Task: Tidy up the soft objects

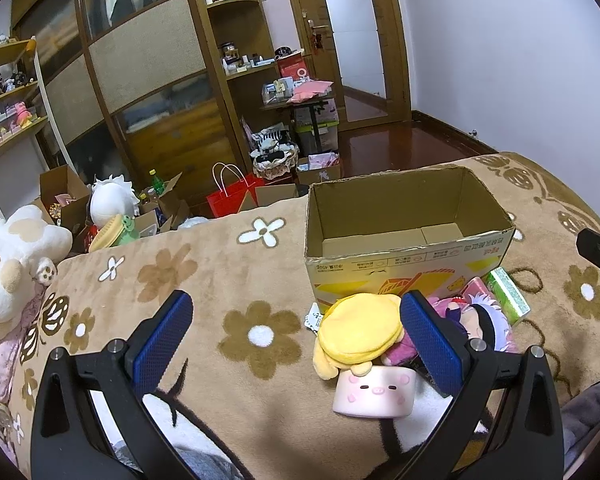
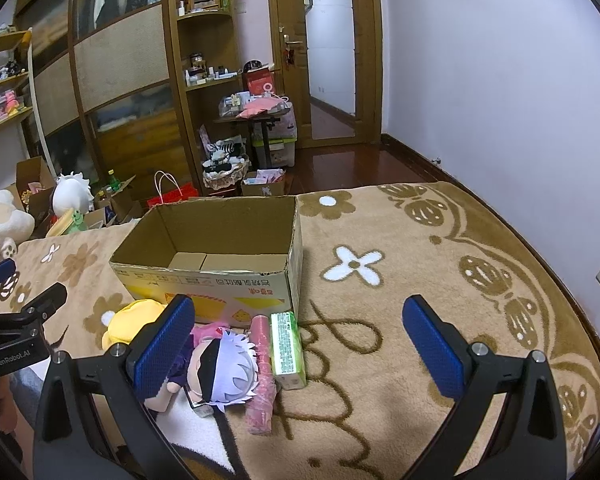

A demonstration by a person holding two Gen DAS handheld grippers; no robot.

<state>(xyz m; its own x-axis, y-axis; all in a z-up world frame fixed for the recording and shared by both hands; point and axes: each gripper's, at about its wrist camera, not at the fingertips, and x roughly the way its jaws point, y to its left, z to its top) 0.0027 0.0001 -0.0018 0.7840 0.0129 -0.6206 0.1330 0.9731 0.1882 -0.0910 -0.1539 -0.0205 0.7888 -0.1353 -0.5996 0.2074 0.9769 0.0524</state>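
A brown flowered blanket [image 2: 380, 320] covers the bed. My left gripper [image 1: 296, 332] and right gripper [image 2: 298, 344] both hover spread wide, holding nothing. Nearest me lie a pig cushion [image 1: 374, 394], yellow plush [image 1: 360, 330], doll [image 2: 220, 372], pink roll [image 2: 262, 372] and green pack [image 2: 286, 348]. Beyond them, touching the pack, stands an empty box [image 2: 220, 276].

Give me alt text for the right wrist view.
An open, empty cardboard box sits on a beige flowered blanket, with a white-haired plush doll, a pink roll, a green pack and a yellow plush lying in front of it. The open right tool holds nothing.
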